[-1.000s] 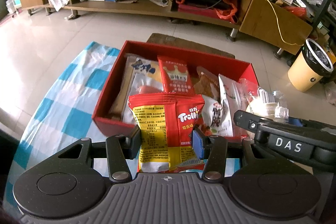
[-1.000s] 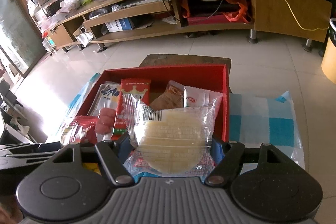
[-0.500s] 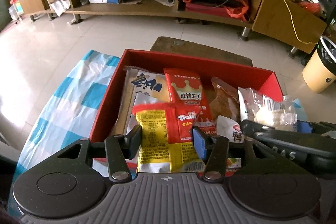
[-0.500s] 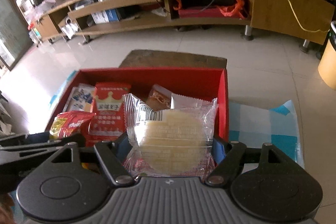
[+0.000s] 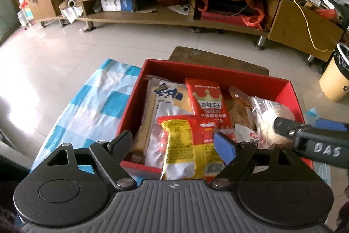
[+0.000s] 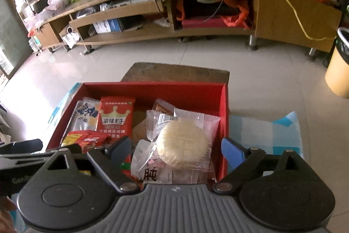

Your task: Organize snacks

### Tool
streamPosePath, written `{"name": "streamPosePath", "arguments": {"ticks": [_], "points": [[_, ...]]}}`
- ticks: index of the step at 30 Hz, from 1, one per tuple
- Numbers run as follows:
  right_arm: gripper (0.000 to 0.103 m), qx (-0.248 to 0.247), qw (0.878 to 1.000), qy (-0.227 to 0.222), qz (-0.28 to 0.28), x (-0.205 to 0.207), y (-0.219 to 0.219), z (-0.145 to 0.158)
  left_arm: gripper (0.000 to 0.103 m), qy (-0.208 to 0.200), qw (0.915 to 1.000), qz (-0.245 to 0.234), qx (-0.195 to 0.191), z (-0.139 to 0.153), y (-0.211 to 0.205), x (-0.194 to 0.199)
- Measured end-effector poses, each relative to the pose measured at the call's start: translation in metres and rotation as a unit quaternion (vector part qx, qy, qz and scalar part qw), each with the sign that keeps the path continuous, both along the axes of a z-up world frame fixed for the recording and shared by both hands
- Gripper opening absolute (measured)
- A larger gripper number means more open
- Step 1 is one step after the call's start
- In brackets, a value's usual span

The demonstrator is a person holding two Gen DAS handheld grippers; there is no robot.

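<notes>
Left wrist view shows the left gripper [image 5: 173, 142] with its fingers spread apart, the yellow-and-red gummy packet [image 5: 187, 145] lying loose between them over the near wall of the red box [image 5: 128, 110]. Right wrist view shows the right gripper [image 6: 176, 150] likewise released around the clear-wrapped round cake [image 6: 182, 143], which rests on other packets at the near right corner of the red box. To finish well, draw both grippers straight back and up so the fingers snag no wrapper, then check the gummy packet does not slide out over the near wall.
</notes>
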State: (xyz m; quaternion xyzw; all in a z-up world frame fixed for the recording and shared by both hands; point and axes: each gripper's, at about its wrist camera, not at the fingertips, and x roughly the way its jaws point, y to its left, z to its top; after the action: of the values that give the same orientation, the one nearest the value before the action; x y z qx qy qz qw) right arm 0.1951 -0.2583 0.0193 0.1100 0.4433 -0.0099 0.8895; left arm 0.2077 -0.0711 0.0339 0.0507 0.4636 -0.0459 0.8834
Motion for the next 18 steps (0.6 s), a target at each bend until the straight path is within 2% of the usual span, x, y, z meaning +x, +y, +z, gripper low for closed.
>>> {"name": "streamPosePath", "arguments": {"ticks": [12, 18], "points": [[0.090, -0.023, 1.000, 0.004, 0.008, -0.044, 0.012, 0.008, 0.092, -0.003, 1.0000, 0.001, 0.001, 0.006, 0.012, -0.043], [0.090, -0.015, 1.000, -0.001, -0.001, -0.071, 0.014, 0.015, 0.094, -0.004, 1.0000, -0.006, -0.005, 0.009, 0.016, -0.066]]}}
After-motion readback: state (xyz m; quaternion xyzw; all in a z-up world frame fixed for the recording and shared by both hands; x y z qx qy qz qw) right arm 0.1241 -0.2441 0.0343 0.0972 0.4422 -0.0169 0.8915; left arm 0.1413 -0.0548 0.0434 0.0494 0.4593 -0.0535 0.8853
